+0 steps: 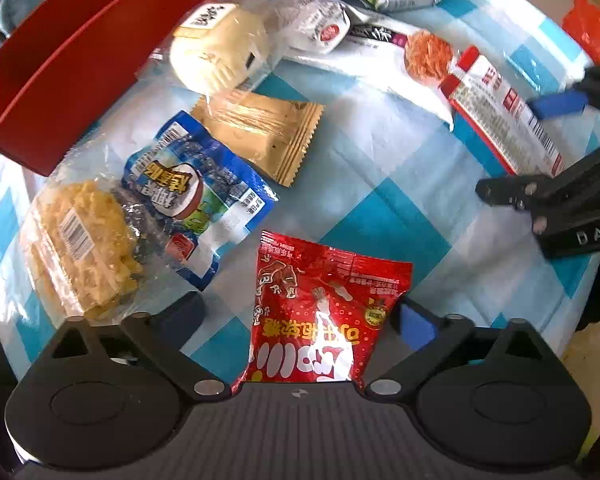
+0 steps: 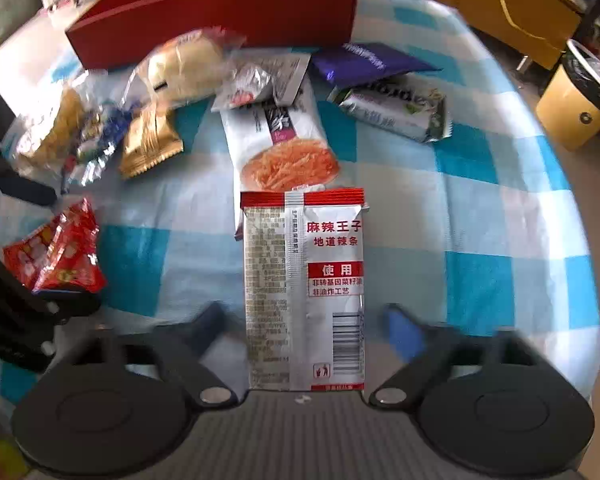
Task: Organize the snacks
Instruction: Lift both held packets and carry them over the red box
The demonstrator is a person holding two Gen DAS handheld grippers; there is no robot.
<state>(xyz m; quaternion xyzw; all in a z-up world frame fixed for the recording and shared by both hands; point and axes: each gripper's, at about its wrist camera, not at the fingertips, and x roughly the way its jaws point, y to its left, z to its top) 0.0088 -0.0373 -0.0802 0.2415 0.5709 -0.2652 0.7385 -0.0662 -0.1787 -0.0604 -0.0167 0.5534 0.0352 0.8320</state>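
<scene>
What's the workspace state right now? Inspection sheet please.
Surface: blue-and-white checked cloth, wrinkled.
Job's things: red candy packet between left gripper's fingers; white spicy-strip packet between right gripper's fingers; gold sachet, blue packet, bread bun loose; red box behind.
Clutter: purple packet, green-white packet.
Grippers: left open; right's grip unclear.
Cables: nothing seen.
Surroundings: cardboard boxes, bin.
</scene>
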